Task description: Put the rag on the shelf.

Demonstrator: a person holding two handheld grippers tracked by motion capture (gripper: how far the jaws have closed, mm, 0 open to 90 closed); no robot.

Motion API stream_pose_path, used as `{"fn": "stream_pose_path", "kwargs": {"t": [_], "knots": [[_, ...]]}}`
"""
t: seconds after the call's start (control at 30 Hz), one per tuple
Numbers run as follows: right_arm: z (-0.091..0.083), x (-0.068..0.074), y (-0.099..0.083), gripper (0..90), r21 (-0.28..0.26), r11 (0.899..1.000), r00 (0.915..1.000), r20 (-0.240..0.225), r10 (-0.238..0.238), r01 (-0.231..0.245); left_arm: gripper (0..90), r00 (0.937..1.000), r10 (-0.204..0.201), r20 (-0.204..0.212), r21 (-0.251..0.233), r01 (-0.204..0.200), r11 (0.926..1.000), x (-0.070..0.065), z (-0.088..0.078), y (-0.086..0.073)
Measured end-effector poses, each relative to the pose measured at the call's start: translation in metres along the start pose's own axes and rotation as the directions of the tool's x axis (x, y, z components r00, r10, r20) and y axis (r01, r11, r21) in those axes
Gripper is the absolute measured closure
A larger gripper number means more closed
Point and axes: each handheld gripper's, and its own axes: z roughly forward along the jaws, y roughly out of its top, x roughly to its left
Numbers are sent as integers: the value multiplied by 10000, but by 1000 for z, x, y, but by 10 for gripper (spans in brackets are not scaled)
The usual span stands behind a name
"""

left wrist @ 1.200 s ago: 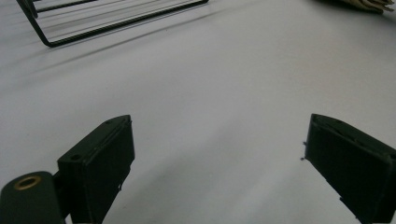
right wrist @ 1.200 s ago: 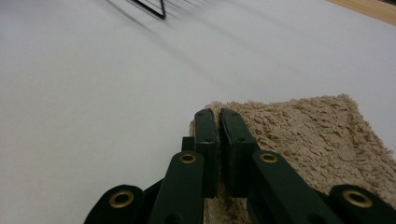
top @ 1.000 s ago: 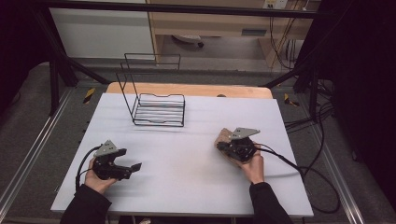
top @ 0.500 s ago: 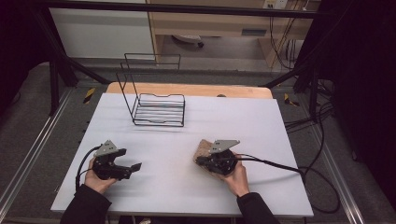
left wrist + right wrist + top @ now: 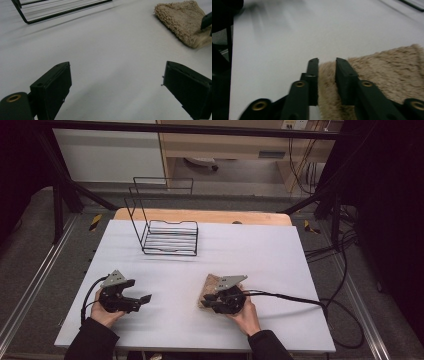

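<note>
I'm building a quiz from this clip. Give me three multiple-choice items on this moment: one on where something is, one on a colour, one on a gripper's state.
1. Where does the wire rack stand?
A. at the far left part of the table
B. at the near right corner
C. on the floor

2. What colour is the towel?
A. blue
B. tan
C. red

3. How does the left gripper stand?
A. shut on the towel
B. shut on the rack
C. open with nothing between its jaws

Answers:
1. A, the high view shows it on the white table, far from the person and left of the middle.
2. B, the left gripper view shows tan pile.
3. C, its jaws stand wide apart over bare table, while the right gripper has its jaws close around the towel's edge.
</note>
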Motion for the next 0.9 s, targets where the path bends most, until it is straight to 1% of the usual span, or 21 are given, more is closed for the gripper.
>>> {"fn": "stream_pose_path", "kwargs": {"t": [0.03,0.07,0.1,0.13,0.17,0.2,0.27,0.3,0.33,0.37,0.43,0.47,0.5,0.53,0.57,0.63,0.67,0.73,0.8,0.87,0.9], "knots": [[-4,-1,1,653,-114,9999,10000,-3,92,-92,76,10000,-7,-4,-3,7,10000,0,0,0],[-8,-3,2,601,-272,9994,9997,83,214,-212,75,10000,-16,-10,-5,16,10000,0,0,0],[-8,-3,2,601,-272,9994,9997,83,214,-212,75,10000,-23,-15,-3,23,10000,0,0,1],[-18,-8,1,535,-527,9977,9981,429,440,-417,75,10000,-34,-25,5,34,10000,0,0,1],[-24,-12,0,478,-622,9966,9964,622,584,-545,74,10000,-70,-37,-4,70,10000,-1,0,1],[-29,-15,-2,431,-703,9951,9936,834,760,-702,74,9999,-100,-44,-9,100,9999,-1,1,2],[-39,-23,-7,369,-777,9911,9871,1099,1162,-1080,73,9999,-102,-74,33,102,9999,-2,1,3],[-43,-27,-10,325,-865,9883,9832,1225,1357,-1256,73,9999,-134,-83,33,135,9999,-3,2,4],[-48,-30,-13,295,-930,9853,9789,1336,1548,-1431,73,9998,-151,-121,63,152,9999,-4,3,5],[-48,-30,-13,295,-930,9853,9789,1336,1548,-1431,73,9998,-151,-121,63,152,9999,-4,3,5],[-55,-37,-19,235,-994,9801,9700,1565,1861,-1720,72,9997,-201,-151,116,202,9997,-5,4,7],[-61,-43,-25,179,-971,9743,9584,1837,2183,-2033,72,9997,-209,-155,135,211,9997,-5,5,7],[-61,-43,-25,179,-971,9743,9584,1837,2183,-2033,72,9997,-207,-164,137,209,9997,-6,6,9],[-64,-46,-28,152,-974,9715,9523,1984,2319,-2162,72,9997,-186,-181,184,189,9997,-7,6,10],[-69,-49,-33,130,-957,9684,9436,2213,2462,-2303,72,9996,-201,-194,156,204,9997,-8,7,11],[-72,-52,-38,109,-948,9674,9394,2336,2508,-2348,72,9995,-241,-197,136,244,9996,-10,9,15],[-72,-52,-38,109,-948,9674,9394,2336,2508,-2348,72,9995,-252,-202,131,255,9996,-11,10,18],[-77,-55,-44,84,-908,9640,9323,2463,2650,-2500,72,9993,-333,-171,95,334,9994,-13,13,22],[-80,-56,-49,74,-972,9607,9269,2540,2764,-2599,72,9994,-318,-157,125,320,9994,-17,15,27],[-83,-57,-52,59,-1038,9555,9185,2640,2942,-2762,72,9995,-251,-182,115,253,9996,-21,19,31],[-83,-57,-52,59,-1038,9555,9185,2640,2942,-2762,72,9996,-247,-157,156,250,9996,-23,22,34]]}}
